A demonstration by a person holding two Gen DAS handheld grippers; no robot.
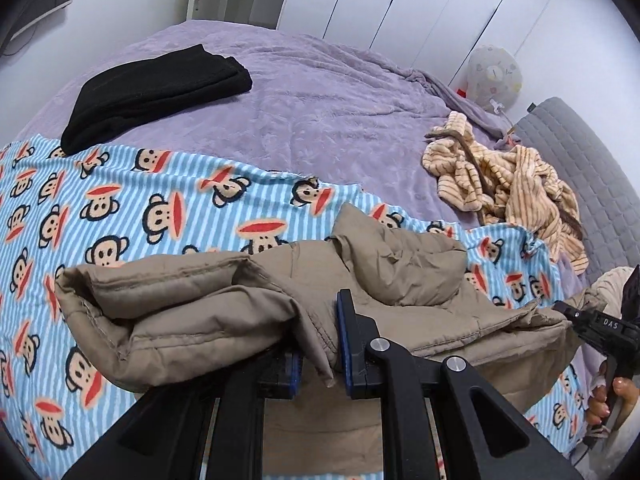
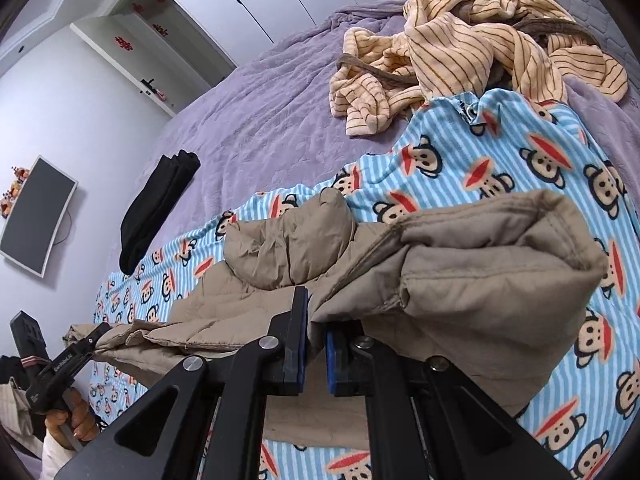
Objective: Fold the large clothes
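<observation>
The left gripper (image 1: 318, 344) rises from the bottom centre of the left wrist view, tilted downward, its blue-padded jaws nearly together and pinching a fold of the tan quilted jacket (image 1: 256, 300). At the right edge of that frame the person's right hand (image 1: 610, 400) wraps its fingers around the handle of the other tool, which meets the jacket's far end.

In the right wrist view the right gripper (image 2: 316, 348) likewise comes up from the bottom centre, angled down, jaws clamped tight on a thin edge of the same jacket (image 2: 460, 280) — a bulky padded fold hangs to the right of the jaws. In the lower left corner the left hand (image 2: 70, 416) grips its handle.

The jacket stretches between the two grippers across the middle of both frames, over a blue striped monkey-print blanket (image 1: 168, 208) on a purple bedspread (image 1: 320, 100). A folded black garment (image 1: 156, 88) lies in the upper left, and a crumpled yellow striped robe (image 1: 500, 184) at the right.
</observation>
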